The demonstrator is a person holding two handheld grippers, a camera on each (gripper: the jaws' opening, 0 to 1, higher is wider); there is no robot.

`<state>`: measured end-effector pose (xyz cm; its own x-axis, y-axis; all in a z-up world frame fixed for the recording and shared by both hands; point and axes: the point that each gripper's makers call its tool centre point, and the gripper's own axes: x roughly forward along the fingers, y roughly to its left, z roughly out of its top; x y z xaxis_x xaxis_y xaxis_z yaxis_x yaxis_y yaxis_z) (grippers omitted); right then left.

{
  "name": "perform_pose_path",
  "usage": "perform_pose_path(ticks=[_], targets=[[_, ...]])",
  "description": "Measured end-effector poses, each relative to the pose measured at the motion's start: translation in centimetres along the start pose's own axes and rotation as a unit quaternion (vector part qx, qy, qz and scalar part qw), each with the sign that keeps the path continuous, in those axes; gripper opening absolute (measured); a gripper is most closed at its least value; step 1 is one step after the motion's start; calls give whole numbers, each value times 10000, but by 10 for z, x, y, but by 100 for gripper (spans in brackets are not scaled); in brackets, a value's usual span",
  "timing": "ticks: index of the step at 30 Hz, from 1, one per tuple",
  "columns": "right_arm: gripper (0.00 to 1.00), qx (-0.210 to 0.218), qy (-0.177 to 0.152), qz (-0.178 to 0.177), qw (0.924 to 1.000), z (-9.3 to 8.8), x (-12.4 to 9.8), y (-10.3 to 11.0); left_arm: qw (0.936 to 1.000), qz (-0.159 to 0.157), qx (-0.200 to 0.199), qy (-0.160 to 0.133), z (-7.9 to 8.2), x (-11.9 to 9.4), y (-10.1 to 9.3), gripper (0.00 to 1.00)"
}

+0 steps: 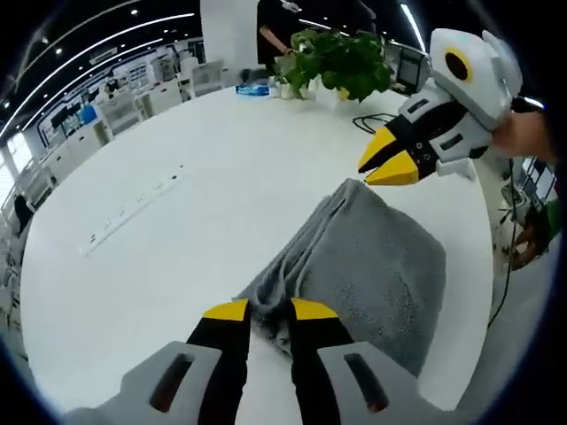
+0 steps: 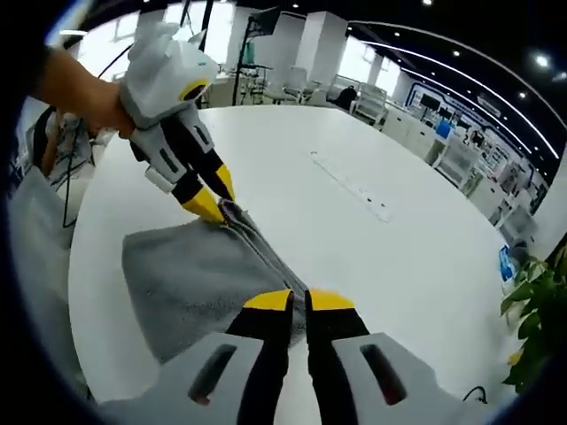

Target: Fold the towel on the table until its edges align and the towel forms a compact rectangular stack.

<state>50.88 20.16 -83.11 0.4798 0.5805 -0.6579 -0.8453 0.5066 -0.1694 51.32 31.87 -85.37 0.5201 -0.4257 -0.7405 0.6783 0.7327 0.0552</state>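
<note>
1. Nearest in the left gripper view, the left hand-held gripper has its jaws closed down to a narrow gap on the near corner of the grey towel, with cloth bunched between the yellow tips.
2. In the right gripper view, the right hand-held gripper is likewise nearly closed, pinching the folded edge at the other end.
3. The towel lies near the tabletop edge, already doubled over, its folded ridge running between the two grips.
4. Risk: the ridge looks rumpled rather than flat. If the two ends are carried over unevenly, the edges would probably end up misaligned and the stack skewed.
5. Risk: the towel sits close to the tabletop's edge, so a pull towards it could drag cloth over.
6. Farther off, a power strip lies on the tabletop, and a potted plant stands at the far side, well apart.
</note>
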Motion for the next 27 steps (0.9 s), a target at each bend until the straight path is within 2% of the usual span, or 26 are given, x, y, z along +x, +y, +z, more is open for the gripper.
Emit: perform_pose_path(ticks=[2,5,7,9,12,16,17,19,21,24,27], targets=[[1,210,22,166,9996,-3,1,8,9999,9,6,-122,5,-4,-1,16],[1,196,217,151,9995,-15,6,8,9996,12,113,-241,8,-6,-6,16],[3,232,302,182,9991,-22,11,7,9990,-286,152,-292,6,-3,-21,16],[3,269,303,213,9990,-25,13,8,9988,-460,145,-19,-7,0,-31,16],[5,261,341,255,9988,-29,18,7,9981,-324,520,108,-16,7,-32,17],[8,196,471,227,9984,-37,24,1,9986,-261,399,209,-22,14,-29,25],[8,295,629,292,9972,-45,26,1,9984,-195,494,174,-20,16,-26,26],[8,382,600,296,9970,-47,29,-1,9972,-38,729,160,-18,19,-19,31],[8,438,670,320,9963,-52,32,-3,9973,-28,713,177,-18,22,-18,36],[8,492,688,333,9959,-55,37,-5,9982,-129,517,265,-23,25,-20,34],[8,576,698,335,9953,-58,40,-5,9988,-170,403,217,-26,29,-21,33]])
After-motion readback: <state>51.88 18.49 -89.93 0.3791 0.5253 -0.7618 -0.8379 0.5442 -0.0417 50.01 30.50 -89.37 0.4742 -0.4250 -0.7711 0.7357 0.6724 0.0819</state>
